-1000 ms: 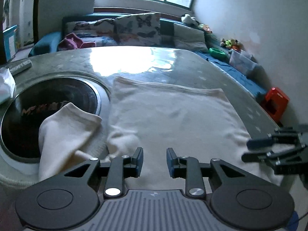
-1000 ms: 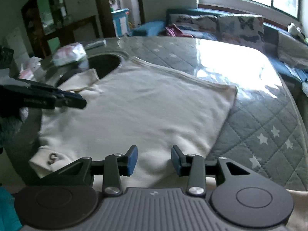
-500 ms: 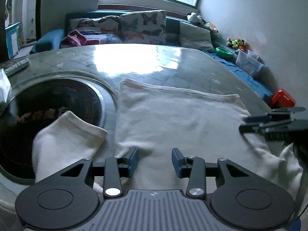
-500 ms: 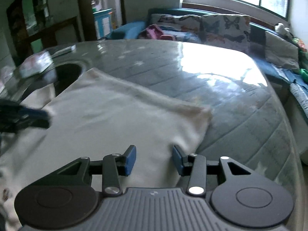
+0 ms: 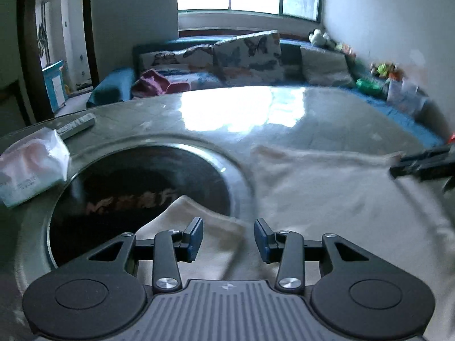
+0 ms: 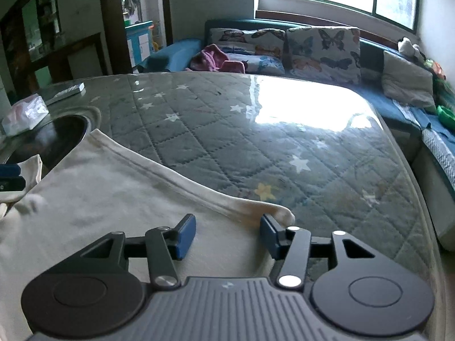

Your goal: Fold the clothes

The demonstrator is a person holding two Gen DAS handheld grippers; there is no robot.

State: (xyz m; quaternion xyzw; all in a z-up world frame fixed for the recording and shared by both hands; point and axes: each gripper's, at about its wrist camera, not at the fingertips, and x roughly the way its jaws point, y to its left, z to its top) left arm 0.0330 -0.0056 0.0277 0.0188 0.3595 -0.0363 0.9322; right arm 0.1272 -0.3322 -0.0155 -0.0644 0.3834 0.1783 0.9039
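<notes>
Left gripper tilting downward, fingers standing apart, nothing pinched between them. Right gripper also angling downward, jaws opening, blue pads clear of any grip. Right gripper's fingers poking into left wrist view at right edge, left gripper's at right wrist view's left edge.

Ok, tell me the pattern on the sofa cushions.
Butterflies on a pale ground; the cushions show best in the right wrist view.

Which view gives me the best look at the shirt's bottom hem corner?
The right wrist view: the cream shirt's hem corner lies sharp just ahead of the right hand-held gripper, whose jaws are opening. The left wrist view shows it only blurred, near its right edge.
</notes>
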